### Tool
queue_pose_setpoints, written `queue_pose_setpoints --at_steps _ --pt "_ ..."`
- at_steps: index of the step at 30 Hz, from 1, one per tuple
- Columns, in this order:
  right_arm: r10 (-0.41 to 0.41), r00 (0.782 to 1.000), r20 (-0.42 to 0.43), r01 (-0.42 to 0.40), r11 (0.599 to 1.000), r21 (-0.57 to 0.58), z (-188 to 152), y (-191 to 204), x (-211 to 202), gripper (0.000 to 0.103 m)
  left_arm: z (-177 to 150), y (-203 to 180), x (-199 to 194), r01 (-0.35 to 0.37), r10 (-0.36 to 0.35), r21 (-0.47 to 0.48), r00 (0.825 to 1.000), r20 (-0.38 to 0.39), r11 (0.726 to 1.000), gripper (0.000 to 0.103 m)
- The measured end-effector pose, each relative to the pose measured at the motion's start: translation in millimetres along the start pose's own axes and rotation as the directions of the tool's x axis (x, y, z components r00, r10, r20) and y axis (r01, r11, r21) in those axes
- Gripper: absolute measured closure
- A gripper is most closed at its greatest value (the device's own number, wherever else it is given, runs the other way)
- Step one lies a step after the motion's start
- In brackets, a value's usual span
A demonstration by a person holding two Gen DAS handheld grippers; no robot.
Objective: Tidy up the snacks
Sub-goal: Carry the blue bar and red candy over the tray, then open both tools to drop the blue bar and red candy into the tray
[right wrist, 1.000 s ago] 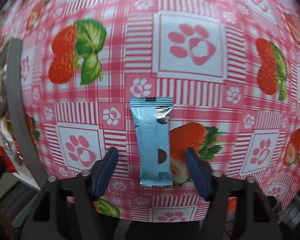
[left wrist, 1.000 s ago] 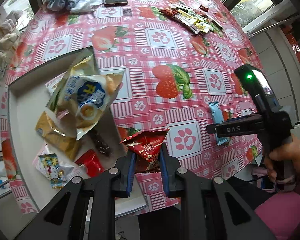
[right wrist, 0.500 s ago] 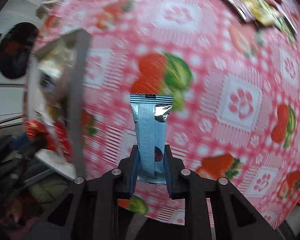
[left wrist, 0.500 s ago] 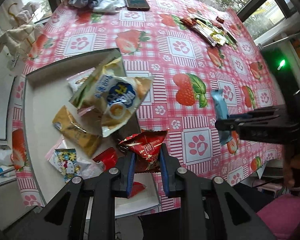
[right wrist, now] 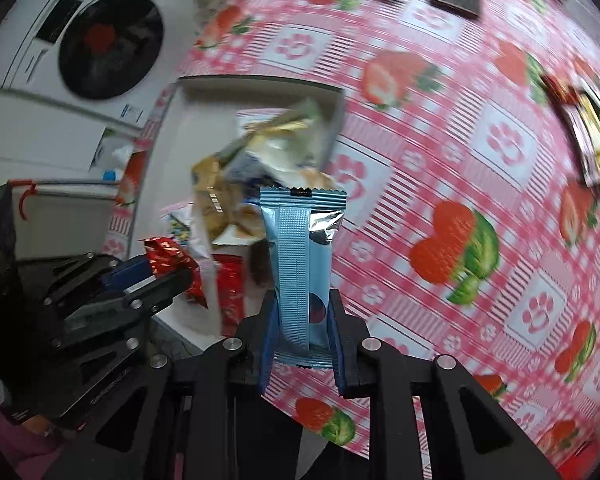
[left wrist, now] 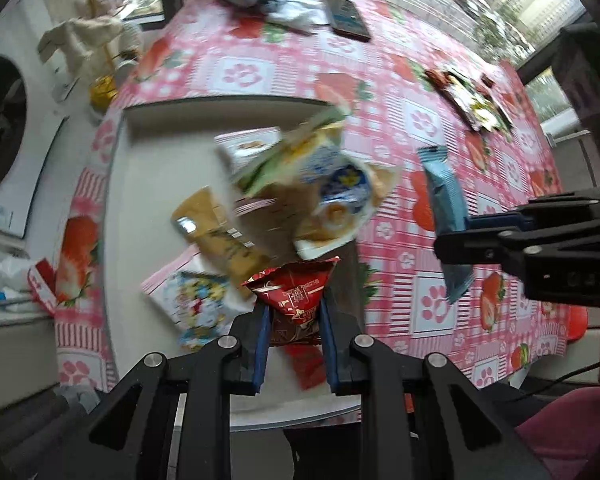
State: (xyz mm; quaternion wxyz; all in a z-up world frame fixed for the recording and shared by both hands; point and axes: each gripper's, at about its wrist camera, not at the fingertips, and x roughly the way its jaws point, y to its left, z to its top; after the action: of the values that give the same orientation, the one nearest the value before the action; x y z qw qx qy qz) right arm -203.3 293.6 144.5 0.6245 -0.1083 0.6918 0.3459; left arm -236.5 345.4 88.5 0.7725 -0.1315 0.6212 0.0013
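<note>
Strawberry-and-pawprint cloth [left wrist: 384, 60] covers the table, with a washing machine [right wrist: 100, 48] off to the far left. A second ago the light-blue snack bar [right wrist: 300, 264] lay flat on the cloth between the right gripper's [right wrist: 302, 340] spread jaws; those jaws have just been closing, and now they pinch the bar's lower end and hold it up in the air just right of the white tray [left wrist: 148, 184]. Its wrapper is ribbed, with crimped ends and a silvery fold. The left gripper [left wrist: 294, 332] is still clamped on a crinkled red packet [left wrist: 296, 288] and has shifted over the tray's near part, above the snack bags heaped there [left wrist: 300, 184].
</note>
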Motion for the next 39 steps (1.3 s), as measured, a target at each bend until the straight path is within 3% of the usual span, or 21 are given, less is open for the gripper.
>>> queue_pose_setpoints --at_steps 7,14,16,17,18,19,20,21,26,27,28,34,39 --pt "0.011 0.999 -0.042 -0.015 0.996 -0.092 8 30 5 0.078 -19 34 5 -0.035 0.033 -0.069 0.999 -0.035 0.997 0.078" --pt "0.007 0.991 -0.131 -0.031 0.982 -0.184 10 60 31 0.078 -30 39 18 -0.049 0.043 -0.080 0.996 -0.077 0.996 0.077" --pt "0.002 0.988 -0.153 -0.030 0.982 -0.184 11 63 38 0.078 -31 37 20 -0.069 0.062 -0.082 0.995 -0.083 0.994 0.060" --pt "0.002 0.987 -0.164 -0.032 0.983 -0.181 12 63 41 0.076 -31 37 20 -0.081 0.075 -0.084 0.994 -0.080 0.993 0.034" --pt "0.003 0.986 -0.169 -0.033 0.983 -0.178 12 63 42 0.062 -31 37 19 -0.101 0.095 -0.087 0.993 -0.070 0.991 0.015" --pt "0.002 0.985 -0.171 -0.032 0.984 -0.175 12 63 43 0.047 -31 36 16 -0.123 0.119 -0.087 0.991 -0.053 0.989 0.015" --pt "-0.002 0.987 -0.163 -0.026 0.985 -0.171 13 62 40 0.016 -31 36 15 -0.130 0.126 -0.086 0.991 -0.051 0.988 0.015" --pt "-0.006 0.989 -0.151 -0.020 0.985 -0.170 13 62 38 0.008 -30 37 14 -0.141 0.137 -0.087 0.989 -0.054 0.986 0.014" --pt "-0.018 0.992 -0.124 -0.001 0.988 -0.154 18 59 22 0.007 -24 41 5 -0.185 0.184 -0.098 0.983 -0.023 0.978 0.011" --pt "-0.020 0.992 -0.121 0.002 0.989 -0.147 19 58 19 0.000 -22 42 2 -0.187 0.187 -0.104 0.982 -0.009 0.977 0.011" --pt "-0.019 0.993 -0.120 0.003 0.990 -0.139 20 57 15 0.000 -21 43 -6 -0.188 0.191 -0.114 0.981 0.015 0.976 0.011" --pt "-0.008 0.997 -0.079 0.002 0.997 -0.078 29 56 -12 0.000 -11 51 -36 -0.150 0.163 -0.158 0.984 0.068 0.976 0.010" --pt "-0.142 0.990 -0.010 0.141 0.986 -0.088 31 66 -32 0.000 -3 47 -46 -0.083 0.086 -0.159 0.996 0.011 0.984 0.009"
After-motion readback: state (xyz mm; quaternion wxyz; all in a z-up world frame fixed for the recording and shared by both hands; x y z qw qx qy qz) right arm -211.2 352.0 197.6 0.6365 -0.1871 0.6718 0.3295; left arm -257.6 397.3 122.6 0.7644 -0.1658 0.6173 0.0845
